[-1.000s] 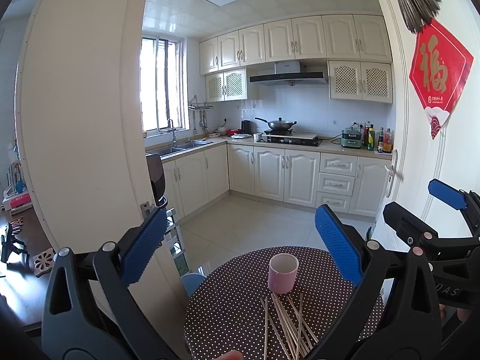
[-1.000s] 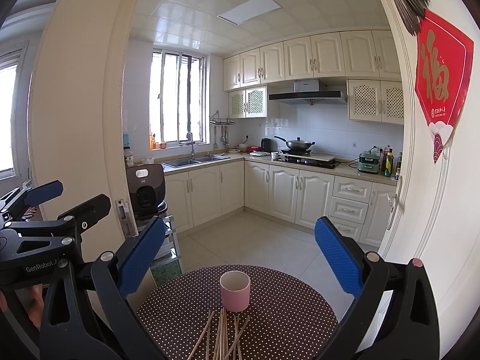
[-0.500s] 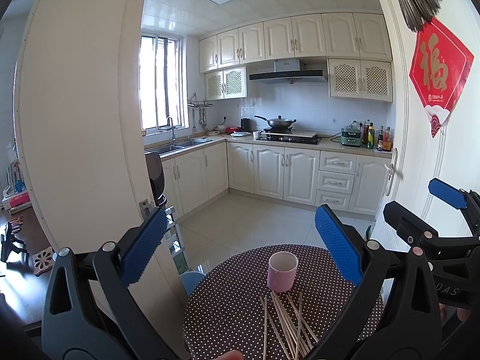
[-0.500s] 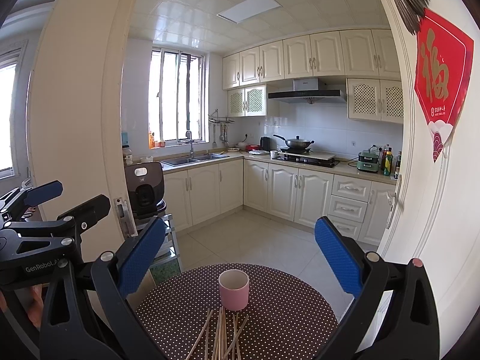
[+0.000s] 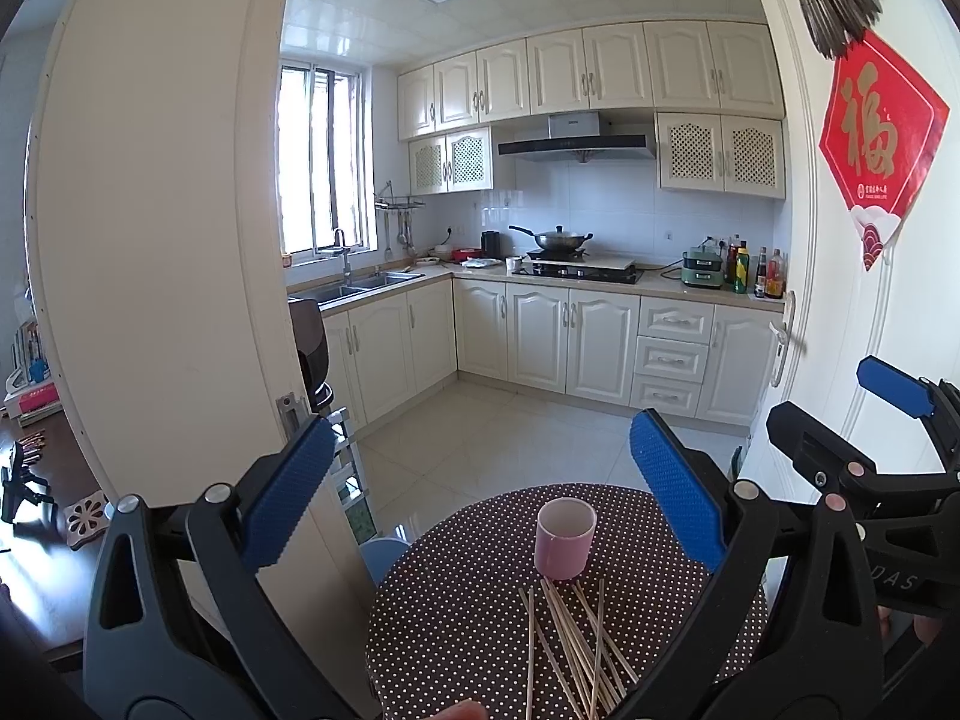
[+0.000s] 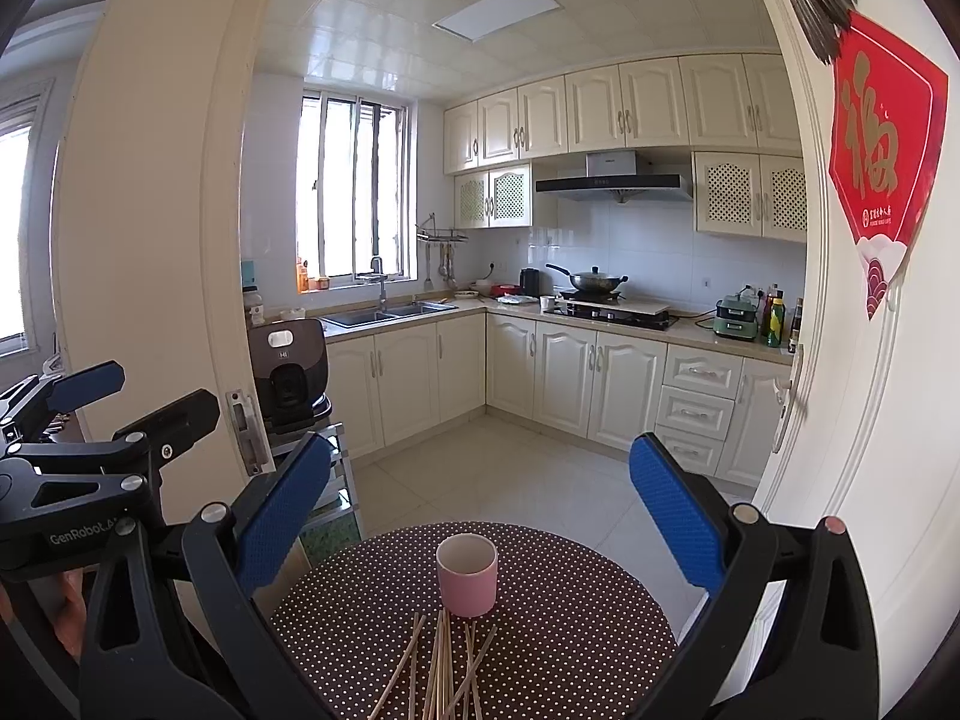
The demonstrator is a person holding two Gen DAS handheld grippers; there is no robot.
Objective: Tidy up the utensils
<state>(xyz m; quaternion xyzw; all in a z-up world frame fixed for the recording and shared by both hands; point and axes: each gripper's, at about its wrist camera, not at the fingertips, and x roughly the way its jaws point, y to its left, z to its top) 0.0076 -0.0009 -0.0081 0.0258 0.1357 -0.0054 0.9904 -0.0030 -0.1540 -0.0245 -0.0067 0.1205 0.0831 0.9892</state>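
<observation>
A pink cup [image 5: 564, 537] stands upright on a round brown polka-dot table [image 5: 456, 600]; it also shows in the right wrist view [image 6: 467, 575]. Several wooden chopsticks [image 5: 576, 648] lie loose on the table just in front of the cup, also in the right wrist view [image 6: 441, 669]. My left gripper [image 5: 480, 492] is open and empty, held above and before the table. My right gripper [image 6: 480, 498] is open and empty at about the same height. Each gripper shows at the edge of the other's view: the right one [image 5: 852, 438], the left one [image 6: 102, 414].
A white door frame [image 5: 150, 240] stands at the left and a white door [image 5: 852, 300] with a red paper decoration [image 5: 879, 138] at the right. A dark appliance on a rack [image 6: 291, 378] stands left of the table. The kitchen floor [image 5: 510, 438] lies beyond.
Almost nothing differs. The right wrist view has tipped very slightly, so the cup sits a touch lower in it. Both grippers stay open.
</observation>
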